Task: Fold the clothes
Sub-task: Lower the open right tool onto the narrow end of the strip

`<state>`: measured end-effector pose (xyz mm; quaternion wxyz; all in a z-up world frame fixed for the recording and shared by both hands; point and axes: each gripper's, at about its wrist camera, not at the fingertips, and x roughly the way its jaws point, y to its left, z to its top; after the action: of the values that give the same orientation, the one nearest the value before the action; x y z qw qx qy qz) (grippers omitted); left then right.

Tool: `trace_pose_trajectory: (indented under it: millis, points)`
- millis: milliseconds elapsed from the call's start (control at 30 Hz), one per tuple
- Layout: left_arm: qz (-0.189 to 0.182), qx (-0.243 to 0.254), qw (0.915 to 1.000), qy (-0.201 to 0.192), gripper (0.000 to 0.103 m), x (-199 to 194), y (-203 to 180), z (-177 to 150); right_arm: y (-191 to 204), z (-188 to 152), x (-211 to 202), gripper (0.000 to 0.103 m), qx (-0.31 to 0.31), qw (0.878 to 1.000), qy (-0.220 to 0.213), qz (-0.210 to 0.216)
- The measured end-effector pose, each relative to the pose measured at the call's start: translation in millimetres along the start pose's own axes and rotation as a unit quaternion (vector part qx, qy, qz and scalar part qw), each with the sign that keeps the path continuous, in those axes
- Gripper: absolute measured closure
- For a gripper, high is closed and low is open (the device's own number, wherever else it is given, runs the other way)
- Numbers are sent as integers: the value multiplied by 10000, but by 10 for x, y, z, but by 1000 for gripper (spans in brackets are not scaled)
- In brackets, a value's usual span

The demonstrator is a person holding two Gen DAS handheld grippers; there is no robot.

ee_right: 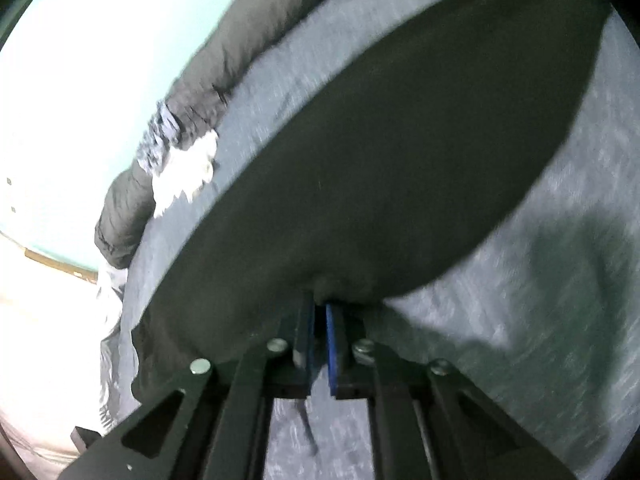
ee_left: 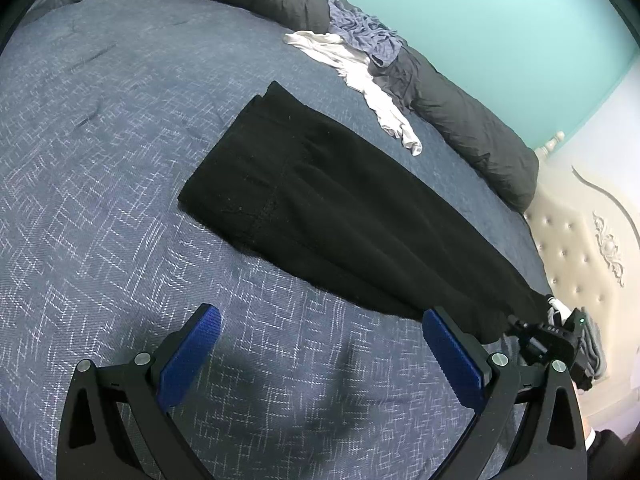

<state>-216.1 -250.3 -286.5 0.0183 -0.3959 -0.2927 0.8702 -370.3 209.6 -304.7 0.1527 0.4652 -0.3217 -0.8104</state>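
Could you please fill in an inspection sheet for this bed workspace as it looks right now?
Surface: bed with a blue patterned cover, mostly bare near the left gripper.
Job's things: black garment laid flat in a long strip across the bed.
Clutter: white garment and blue-grey garment heaped against the grey duvet at the far edge.
Grippers: left gripper open over bare cover, holding nothing; right gripper shut on the black garment's near edge.
Cables: nothing seen.
Surroundings: teal wall; cream tufted headboard.
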Motion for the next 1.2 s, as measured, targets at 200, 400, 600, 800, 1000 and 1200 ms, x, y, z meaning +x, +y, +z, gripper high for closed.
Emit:
trace_pose_trajectory:
  millis: [200, 400, 600, 800, 1000, 1200]
  points:
    - [-12, -1, 10000, 4, 0, 4, 7, 0, -79, 22, 166, 99, 160, 9997, 199, -4]
    - [-18, -9, 10000, 5, 0, -11, 11, -5, -171, 21, 34, 90, 121, 9997, 200, 15]
    - [7, 27, 10000, 35, 0, 10, -11, -23, -371, 267, -231, 64, 225, 9990, -144, -359]
    - [47, 70, 9999, 74, 0, 54, -40, -28, -485, 439, -155, 71, 189, 9992, 15, -360]
    - [72, 128, 9998, 117, 0, 97, -59, -35, -580, 447, -150, 101, 183, 9988, -60, -459]
    - [93, 152, 9998, 122, 0, 100, -70, -45, -722, 568, -289, 102, 95, 9971, -367, -666]
